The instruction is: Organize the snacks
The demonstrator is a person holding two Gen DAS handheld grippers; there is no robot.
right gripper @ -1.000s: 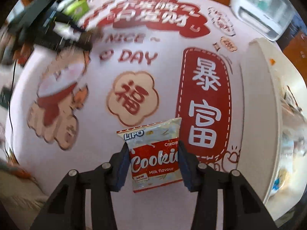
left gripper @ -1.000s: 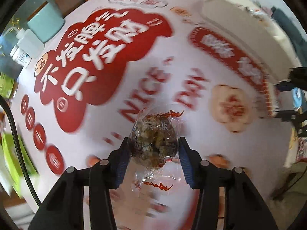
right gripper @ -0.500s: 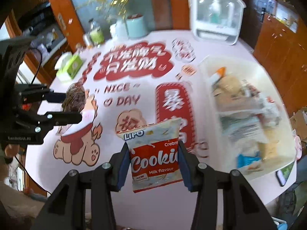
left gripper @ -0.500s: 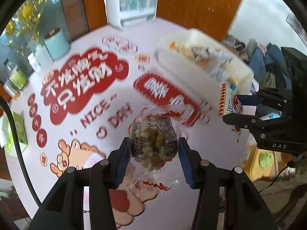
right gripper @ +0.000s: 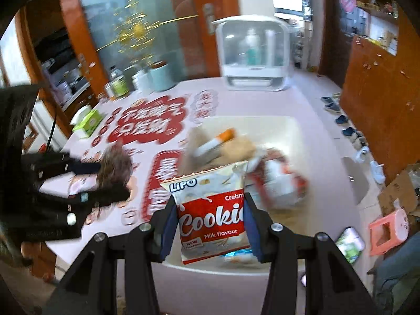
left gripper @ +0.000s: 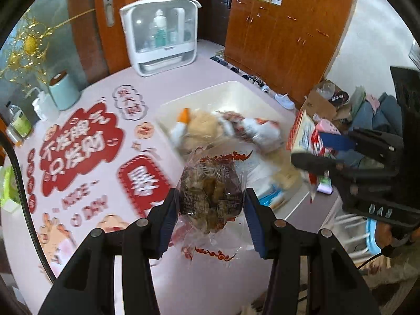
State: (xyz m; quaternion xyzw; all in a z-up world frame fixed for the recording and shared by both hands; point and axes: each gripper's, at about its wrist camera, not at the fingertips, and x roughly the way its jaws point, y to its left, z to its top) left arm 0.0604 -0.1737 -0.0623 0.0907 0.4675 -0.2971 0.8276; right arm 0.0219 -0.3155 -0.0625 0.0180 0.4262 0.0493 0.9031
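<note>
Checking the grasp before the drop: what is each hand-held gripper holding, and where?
Left hand-held gripper pinches a clear snack packet by its sides at mid-height. Right hand-held gripper pinches a Lipo cookie pack by its side edges.

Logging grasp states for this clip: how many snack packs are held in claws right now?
2. A clear dark-snack pack in the left claw; the Lipo cookie pack in the right claw. Others lie loose in the white bin.

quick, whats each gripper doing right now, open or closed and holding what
Left gripper: closed on a clear-wrapped dark snack pack, held above the table.
Right gripper: closed on the Lipo cookie packet, held over the white bin.
</note>
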